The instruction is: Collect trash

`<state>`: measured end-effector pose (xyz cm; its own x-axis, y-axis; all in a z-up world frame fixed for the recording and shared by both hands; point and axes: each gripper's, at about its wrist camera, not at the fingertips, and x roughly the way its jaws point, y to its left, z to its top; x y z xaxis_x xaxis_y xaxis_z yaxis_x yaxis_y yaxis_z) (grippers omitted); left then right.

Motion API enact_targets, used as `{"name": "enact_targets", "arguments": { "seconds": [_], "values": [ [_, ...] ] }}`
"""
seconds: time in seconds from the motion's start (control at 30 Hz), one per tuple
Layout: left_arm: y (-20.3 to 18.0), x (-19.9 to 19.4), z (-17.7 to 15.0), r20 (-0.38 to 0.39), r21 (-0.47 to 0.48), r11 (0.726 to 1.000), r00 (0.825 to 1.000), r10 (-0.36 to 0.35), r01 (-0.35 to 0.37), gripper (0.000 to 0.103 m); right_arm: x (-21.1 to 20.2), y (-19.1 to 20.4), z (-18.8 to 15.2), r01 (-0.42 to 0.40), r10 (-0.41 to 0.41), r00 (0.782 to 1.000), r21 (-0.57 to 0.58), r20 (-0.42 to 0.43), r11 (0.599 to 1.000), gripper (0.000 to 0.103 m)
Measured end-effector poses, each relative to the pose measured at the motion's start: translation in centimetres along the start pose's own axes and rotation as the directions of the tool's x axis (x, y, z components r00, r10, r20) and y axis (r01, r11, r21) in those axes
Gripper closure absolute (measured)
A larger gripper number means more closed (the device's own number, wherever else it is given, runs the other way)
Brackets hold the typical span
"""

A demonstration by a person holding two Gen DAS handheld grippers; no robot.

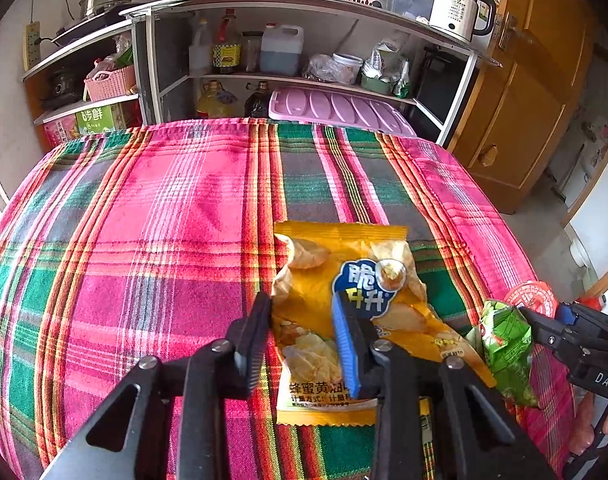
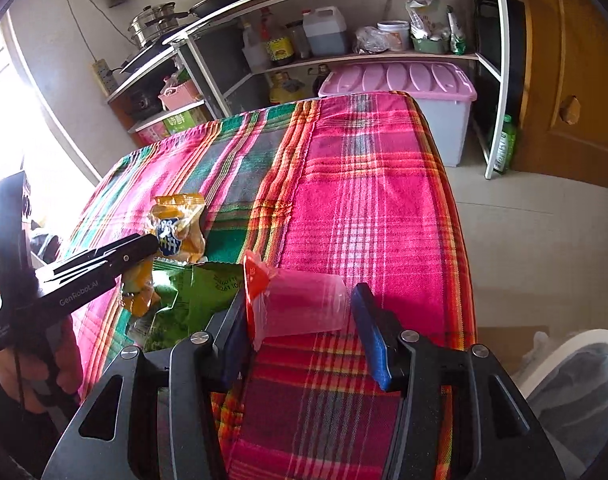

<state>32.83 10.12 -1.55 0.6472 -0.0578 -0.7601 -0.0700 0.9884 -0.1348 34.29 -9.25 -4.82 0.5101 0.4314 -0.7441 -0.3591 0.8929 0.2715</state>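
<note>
A yellow chip bag (image 1: 343,280) lies crumpled on the plaid tablecloth (image 1: 164,240). My left gripper (image 1: 302,320) is shut on the bag's left part: the black finger is at its edge and the blue pad presses into its face. Just right of it lies a green snack bag (image 1: 503,344). A clear plastic cup (image 2: 304,304) with a red lid (image 2: 254,276) lies on its side between the fingers of my right gripper (image 2: 300,296), which is open around it. In the right wrist view the left gripper (image 2: 144,246) reaches in from the left over the yellow bag (image 2: 180,224) and the green bag (image 2: 192,292).
Behind the table stands a metal shelf (image 1: 304,0) with bottles, pots and a kettle (image 1: 459,8), and a pink-lidded bin (image 2: 399,80) below it. A wooden door (image 2: 563,80) is at the right. A white lined bin (image 2: 575,392) stands off the table's right edge.
</note>
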Motion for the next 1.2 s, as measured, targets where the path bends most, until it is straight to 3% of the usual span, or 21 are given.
{"name": "enact_targets", "arguments": {
  "seconds": [0.03,0.3,0.33,0.63,0.7,0.83,0.9,0.97,1.1,1.2],
  "values": [
    [0.0,0.0,0.0,0.0,-0.001,1.0,1.0,-0.002,0.002,0.079,-0.1,-0.1,0.0,-0.006,0.006,1.0,0.01,0.0,1.0,0.06],
    [-0.5,-1.5,-0.9,0.021,0.01,0.999,0.999,-0.037,0.037,0.088,-1.4,0.4,-0.8,-0.019,0.019,1.0,0.0,0.022,1.0,0.061],
    [-0.6,-1.9,-1.0,0.029,0.012,0.999,0.999,-0.04,0.039,0.103,-1.8,0.5,-0.9,-0.018,0.018,0.999,-0.001,0.03,1.0,0.061],
    [-0.7,-5.2,-2.5,0.076,0.002,0.999,0.996,-0.043,0.043,0.103,-5.4,0.7,-2.6,-0.014,0.015,0.997,-0.015,0.079,1.0,0.061],
    [-0.5,-5.6,-2.8,0.08,-0.014,0.997,0.994,-0.071,0.072,0.103,-6.0,0.5,-3.1,-0.02,0.02,0.996,-0.009,0.084,1.0,0.061],
    [0.1,-5.9,-3.5,0.046,-0.076,0.992,0.994,-0.098,0.101,0.096,-6.4,0.2,-3.8,-0.028,0.028,0.997,0.002,0.079,1.0,0.061],
    [0.4,-5.8,-4.2,0.015,-0.132,0.982,0.991,-0.136,0.137,0.069,-6.5,0.1,-4.0,-0.032,0.031,0.996,0.008,0.081,0.999,0.061],
    [0.6,-5.8,-5.1,0.0,-0.191,0.964,0.982,-0.19,0.187,0.061,-6.5,-0.1,-4.0,-0.035,0.034,0.996,0.011,0.082,0.999,0.061],
    [-0.1,-5.2,-5.8,-0.021,-0.24,0.939,0.965,-0.26,0.247,0.057,-6.3,-0.4,-4.0,-0.036,0.035,0.996,0.016,0.083,0.999,0.061],
    [-0.6,-4.1,-5.5,-0.037,-0.259,0.936,0.966,-0.258,0.24,0.057,-6.2,-0.7,-4.1,-0.038,0.036,0.996,0.019,0.081,0.999,0.061]
  ]
}}
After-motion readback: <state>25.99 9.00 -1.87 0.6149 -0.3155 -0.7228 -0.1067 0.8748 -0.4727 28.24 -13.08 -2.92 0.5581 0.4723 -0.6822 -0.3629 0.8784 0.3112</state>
